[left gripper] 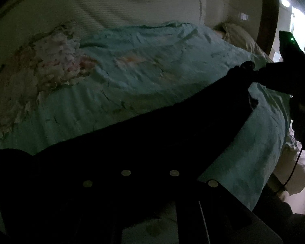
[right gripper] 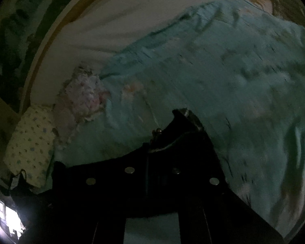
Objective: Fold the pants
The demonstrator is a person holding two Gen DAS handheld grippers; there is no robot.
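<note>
The black pants point(left gripper: 144, 142) hang stretched in a dark band above the teal bedspread point(left gripper: 152, 67). My left gripper point(left gripper: 150, 183) is shut on one end of the waistband, its fingers lost in the dark cloth. My right gripper point(left gripper: 274, 73) shows at the far right of the left wrist view, shut on the other end near a button. In the right wrist view my right gripper point(right gripper: 152, 183) is shut on the pants point(right gripper: 172, 142), whose waistband, zipper and button stick up above the fingers.
A teal bedspread point(right gripper: 223, 71) covers the bed, with a pink and white ruffled cloth point(left gripper: 50, 61) on its left. A cream headboard point(left gripper: 122, 2) lies beyond. A spotted pillow point(right gripper: 30, 142) lies at the left. A bright doorway point(left gripper: 294, 20) is at the right.
</note>
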